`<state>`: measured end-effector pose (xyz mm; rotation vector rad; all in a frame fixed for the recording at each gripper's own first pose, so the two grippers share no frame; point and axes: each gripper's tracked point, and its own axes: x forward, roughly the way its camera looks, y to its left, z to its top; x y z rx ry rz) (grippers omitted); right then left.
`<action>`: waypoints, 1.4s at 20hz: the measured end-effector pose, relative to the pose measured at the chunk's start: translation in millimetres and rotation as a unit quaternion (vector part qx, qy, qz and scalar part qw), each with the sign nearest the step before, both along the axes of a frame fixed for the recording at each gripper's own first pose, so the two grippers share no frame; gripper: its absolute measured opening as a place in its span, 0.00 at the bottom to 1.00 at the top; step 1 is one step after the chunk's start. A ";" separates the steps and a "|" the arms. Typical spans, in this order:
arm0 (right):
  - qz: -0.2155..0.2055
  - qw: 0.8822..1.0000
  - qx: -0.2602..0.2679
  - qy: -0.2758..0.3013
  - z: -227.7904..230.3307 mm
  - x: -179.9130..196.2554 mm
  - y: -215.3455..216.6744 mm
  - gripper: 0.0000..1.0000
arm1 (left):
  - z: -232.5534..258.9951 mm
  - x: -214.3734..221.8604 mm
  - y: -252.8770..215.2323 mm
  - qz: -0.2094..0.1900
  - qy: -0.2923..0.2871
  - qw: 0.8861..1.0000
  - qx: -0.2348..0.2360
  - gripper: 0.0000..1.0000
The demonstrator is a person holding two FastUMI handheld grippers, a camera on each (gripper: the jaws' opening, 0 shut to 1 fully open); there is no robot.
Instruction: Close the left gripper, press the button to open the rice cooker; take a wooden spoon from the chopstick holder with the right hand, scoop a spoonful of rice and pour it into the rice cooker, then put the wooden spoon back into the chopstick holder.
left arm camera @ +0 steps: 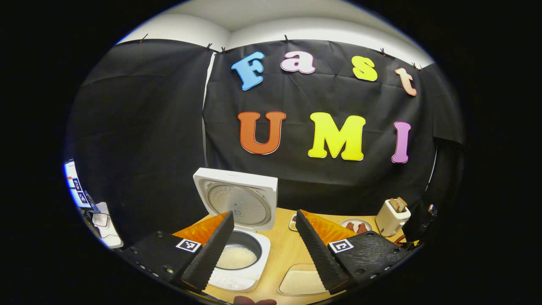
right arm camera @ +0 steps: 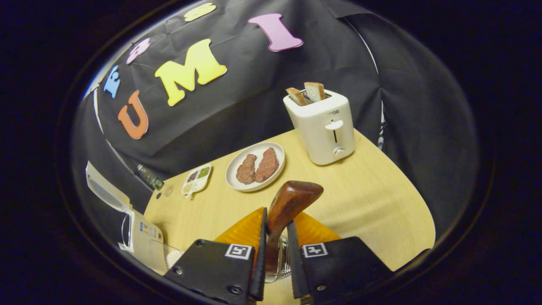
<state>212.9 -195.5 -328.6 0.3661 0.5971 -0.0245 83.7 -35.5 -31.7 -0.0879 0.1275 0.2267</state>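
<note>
Right gripper (right arm camera: 275, 237) clamped narrow on the handle of the wooden spoon (right arm camera: 288, 207), both fingers pressed to it, the rounded brown end standing above them; just below, metal of the chopstick holder (right arm camera: 277, 264) glimpsed between the fingers, the spoon's bowl hidden; beyond, on the wooden table (right arm camera: 372, 203), a white plate (right arm camera: 255, 167) with two brown patties, a small divided dish (right arm camera: 196, 179) beside it, and farther right a white toaster (right arm camera: 324, 127) with two slices up. Left gripper (left arm camera: 264, 220) spread wide, holding nothing; between and below its fingers the rice cooker (left arm camera: 239, 254) with lid (left arm camera: 237, 199) raised upright, white rice in the pot; a pale tray of rice (left arm camera: 300, 281) just right of the cooker; past that, plate and toaster near the black wall.
</note>
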 end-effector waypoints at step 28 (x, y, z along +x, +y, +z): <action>0.073 0.989 -0.091 -0.089 146.0 -108.2 205.0 0.13 | -8.6 -29.1 115.4 -0.099 -0.046 0.994 -0.001 0.94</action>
